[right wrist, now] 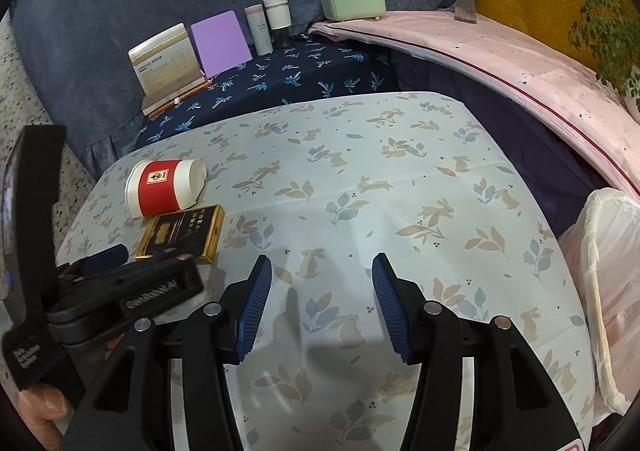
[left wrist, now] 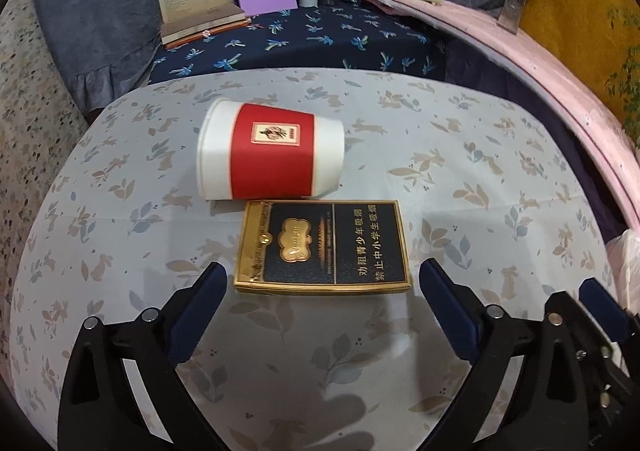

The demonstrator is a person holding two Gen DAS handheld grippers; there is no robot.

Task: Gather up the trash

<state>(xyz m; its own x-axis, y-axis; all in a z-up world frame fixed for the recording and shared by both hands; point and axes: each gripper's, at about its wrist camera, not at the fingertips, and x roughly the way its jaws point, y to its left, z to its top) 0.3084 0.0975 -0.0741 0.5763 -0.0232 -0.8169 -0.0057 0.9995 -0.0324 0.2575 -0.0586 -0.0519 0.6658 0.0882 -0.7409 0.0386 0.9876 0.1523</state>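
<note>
Because the cup (left wrist: 272,151) touches the pack (left wrist: 324,247), the left hand-held gripper (left wrist: 324,283), jaws apart like the right hand-held gripper (right wrist: 318,275), may nudge it rolling off the table (left wrist: 500,211).

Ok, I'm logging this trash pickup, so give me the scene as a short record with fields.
surface: table under a rabbit-print cloth
trash 1: paper cup with red sleeve, lying on its side
trash 2: cigarette pack, lying flat, right beside the cup
left gripper: open, empty, jaws either side of the pack's near end
right gripper: open, empty, over bare cloth
bag: pale plastic bag at the table's right edge
</note>
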